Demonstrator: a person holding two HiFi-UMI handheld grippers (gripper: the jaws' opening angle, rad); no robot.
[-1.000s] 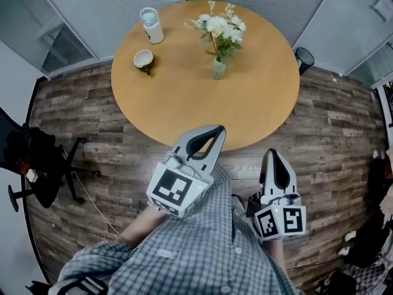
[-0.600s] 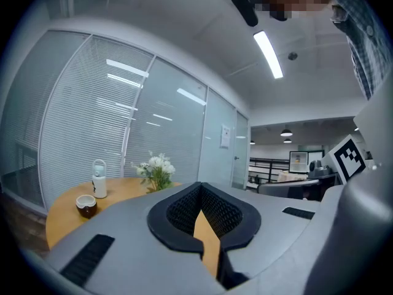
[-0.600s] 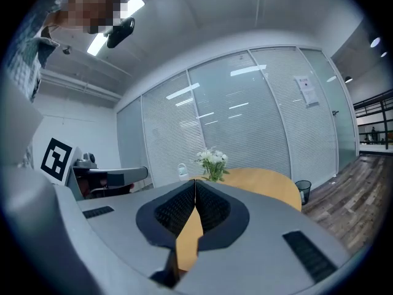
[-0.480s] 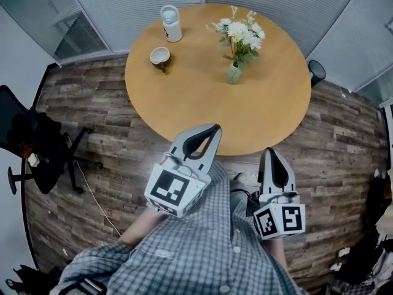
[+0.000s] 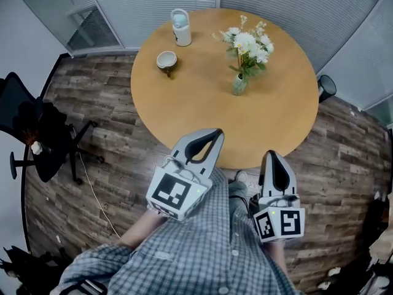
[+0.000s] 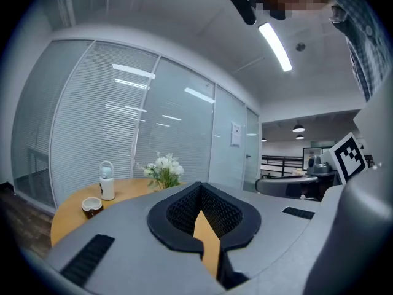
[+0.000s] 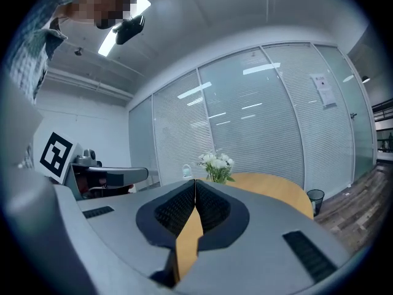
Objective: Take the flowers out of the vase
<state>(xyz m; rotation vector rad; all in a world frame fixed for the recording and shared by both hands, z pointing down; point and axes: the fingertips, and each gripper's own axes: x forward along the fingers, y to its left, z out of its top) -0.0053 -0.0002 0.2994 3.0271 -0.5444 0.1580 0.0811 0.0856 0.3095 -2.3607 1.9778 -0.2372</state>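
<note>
Office corner with glass partitions, closed blinds and dark plank flooring; round pale-wood worktop in the middle. On its far right part: bunch of white flowers with green leaves, stems down in a small pale-green glass vase. Upright, long axis vertical. Further left and well apart from the vase: white handled bottle and small white cup.

Left tongs pressed together, nothing between the pads, tip overlapping the near rim of the worktop in the head view. Right tongs likewise together and empty, just at that rim, close to the checked shirt. Both roughly level, aimed across the worktop.

Seen along the right tongs: flowers almost dead ahead, just right of the tips. Seen along the left tongs: flowers a little left of the tips.

Well apart from both, clear across the worktop. Right side probably nearer and better lined up. Likely to need a reach forward, jaws parted, a side-on grip on the stems above the vase mouth, then a straight pull upward.
</note>
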